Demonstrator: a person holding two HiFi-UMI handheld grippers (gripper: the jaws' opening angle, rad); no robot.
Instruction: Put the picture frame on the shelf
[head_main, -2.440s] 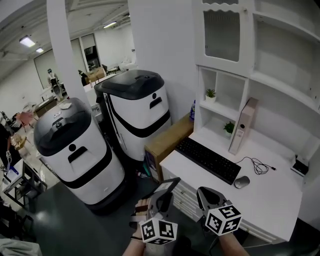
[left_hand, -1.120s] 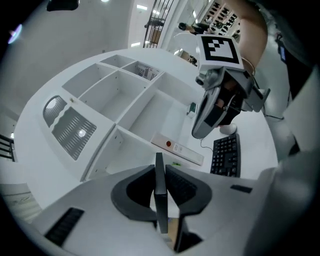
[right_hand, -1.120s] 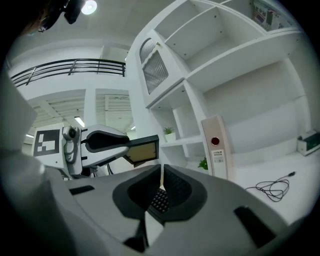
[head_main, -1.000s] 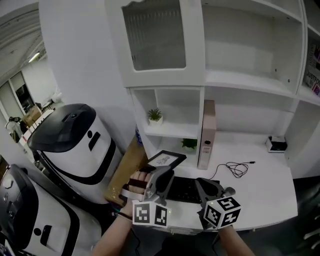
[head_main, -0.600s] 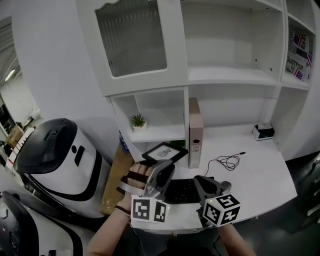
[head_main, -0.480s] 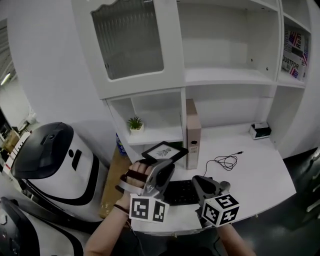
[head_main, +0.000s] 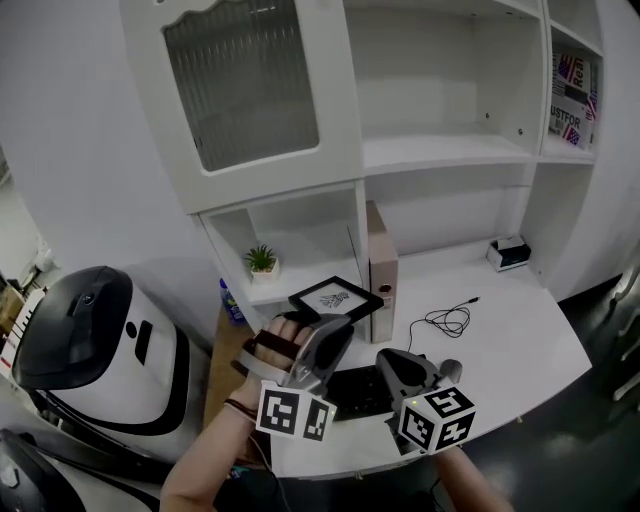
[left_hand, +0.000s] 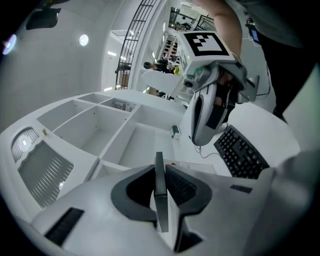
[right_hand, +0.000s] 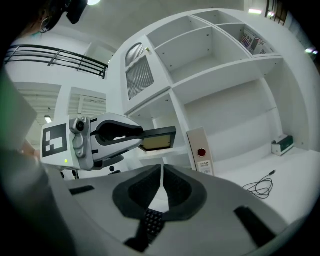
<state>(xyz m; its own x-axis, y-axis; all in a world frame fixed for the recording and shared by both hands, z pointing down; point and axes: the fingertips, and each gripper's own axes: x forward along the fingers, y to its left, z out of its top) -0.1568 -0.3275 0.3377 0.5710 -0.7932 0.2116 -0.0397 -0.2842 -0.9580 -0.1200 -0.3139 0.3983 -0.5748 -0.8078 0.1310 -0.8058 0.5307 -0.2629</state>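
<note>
A black picture frame (head_main: 336, 298) with a white print is held flat above the desk's left part, in front of the small shelf cubby (head_main: 290, 236). My left gripper (head_main: 330, 325) is shut on its near edge; the frame's edge (left_hand: 160, 185) shows clamped between the jaws. In the right gripper view the frame (right_hand: 157, 138) sticks out of the left gripper beside a pink binder (right_hand: 201, 150). My right gripper (head_main: 392, 362) hovers over the keyboard, jaws together, holding nothing. The white shelf unit (head_main: 440, 150) rises behind the desk.
A black keyboard (head_main: 350, 392) lies under the grippers, a coiled cable (head_main: 448, 318) to the right, a small box (head_main: 509, 251) at the back right. A potted plant (head_main: 262, 262) stands in the lower cubby. A white-and-black machine (head_main: 90, 345) stands left of the desk.
The view has swung from the machines on the left to face the shelf unit. The left gripper has carried the frame up and forward toward the cubbies; the right stays shut beside it.
</note>
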